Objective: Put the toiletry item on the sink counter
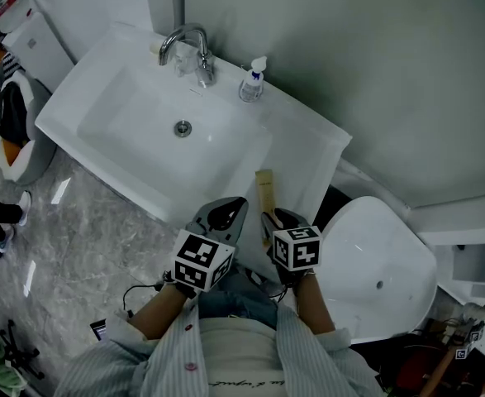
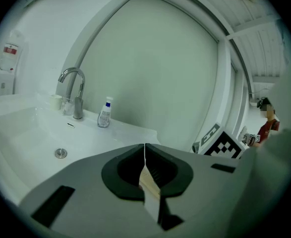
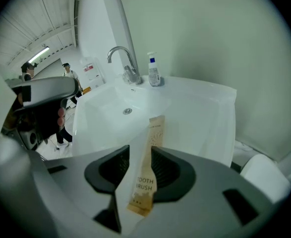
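A tan toothbrush packet (image 1: 265, 190) (image 3: 152, 143) sticks forward out of my right gripper (image 1: 268, 218) (image 3: 140, 150), which is shut on its lower end. The packet's tip hangs over the front edge of the white sink counter (image 1: 308, 155) (image 3: 200, 108), right of the basin (image 1: 143, 122). My left gripper (image 1: 230, 209) (image 2: 145, 148) hovers just to the left of it, at the counter's front edge. Its jaws meet at a thin seam, with a pale strip showing behind the tips; I cannot tell what that strip is.
A chrome faucet (image 1: 188, 44) (image 2: 73, 83) (image 3: 123, 58) and a small spray bottle (image 1: 253, 79) (image 2: 104, 113) (image 3: 153, 71) stand at the back of the counter. A white toilet (image 1: 374, 263) sits to the right. A bag (image 1: 15, 126) and someone's shoe (image 1: 11, 213) are on the floor at left.
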The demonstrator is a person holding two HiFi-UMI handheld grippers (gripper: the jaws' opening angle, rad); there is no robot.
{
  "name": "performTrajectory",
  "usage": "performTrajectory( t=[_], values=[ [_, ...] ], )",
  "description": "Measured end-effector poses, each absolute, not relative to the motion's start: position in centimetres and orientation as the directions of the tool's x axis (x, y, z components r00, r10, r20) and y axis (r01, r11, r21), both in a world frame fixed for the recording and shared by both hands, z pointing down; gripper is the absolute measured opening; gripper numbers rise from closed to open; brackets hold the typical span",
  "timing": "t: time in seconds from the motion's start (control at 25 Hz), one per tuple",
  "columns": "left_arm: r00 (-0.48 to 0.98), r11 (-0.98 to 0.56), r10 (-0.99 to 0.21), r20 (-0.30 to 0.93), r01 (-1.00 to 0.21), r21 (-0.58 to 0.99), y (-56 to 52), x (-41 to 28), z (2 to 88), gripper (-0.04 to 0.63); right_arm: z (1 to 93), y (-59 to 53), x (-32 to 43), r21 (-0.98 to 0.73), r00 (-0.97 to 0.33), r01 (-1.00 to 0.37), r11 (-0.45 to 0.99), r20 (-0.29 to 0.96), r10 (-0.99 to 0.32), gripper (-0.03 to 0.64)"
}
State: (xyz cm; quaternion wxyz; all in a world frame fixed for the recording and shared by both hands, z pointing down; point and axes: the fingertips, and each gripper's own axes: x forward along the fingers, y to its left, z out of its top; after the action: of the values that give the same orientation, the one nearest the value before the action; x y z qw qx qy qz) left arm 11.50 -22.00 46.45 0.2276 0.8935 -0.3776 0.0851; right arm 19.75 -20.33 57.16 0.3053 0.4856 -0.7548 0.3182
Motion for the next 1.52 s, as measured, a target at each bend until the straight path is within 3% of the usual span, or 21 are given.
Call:
performTrajectory(
  t=[0.44, 0.68, 1.2, 1.52],
  values=[
    [0.741, -0.663, -0.613, 0.272, -0.671, 0.332, -23.3, 12.5, 43.1, 0.021, 46.8, -23.3, 18.2, -0.264, -0.437, -0.899, 0.349, 0.564, -0.700, 0.140],
    [0.768, -0.689, -0.606, 0.207, -0.637, 0.347, -24.0, 13.0, 39.2, 0.020, 39.9, -24.3, 17.8, -0.290, -0.482, -0.874, 0.390, 0.416, -0.771, 0.099],
    [0.852, -0.799, -0.519, 0.071, -0.513, 0.313, -22.7, 13.6, 31.0, 0.021, 30.0, -22.8, 15.9, -0.246, -0.559, -0.824, 0.511, 0.201, -0.804, 0.015],
    [0.895, -0.855, -0.443, 0.060, -0.441, 0.272, -21.0, 14.1, 29.6, 0.020, 28.0, -22.0, 16.5, -0.227, -0.561, -0.822, 0.522, 0.169, -0.810, 0.009]
  ],
)
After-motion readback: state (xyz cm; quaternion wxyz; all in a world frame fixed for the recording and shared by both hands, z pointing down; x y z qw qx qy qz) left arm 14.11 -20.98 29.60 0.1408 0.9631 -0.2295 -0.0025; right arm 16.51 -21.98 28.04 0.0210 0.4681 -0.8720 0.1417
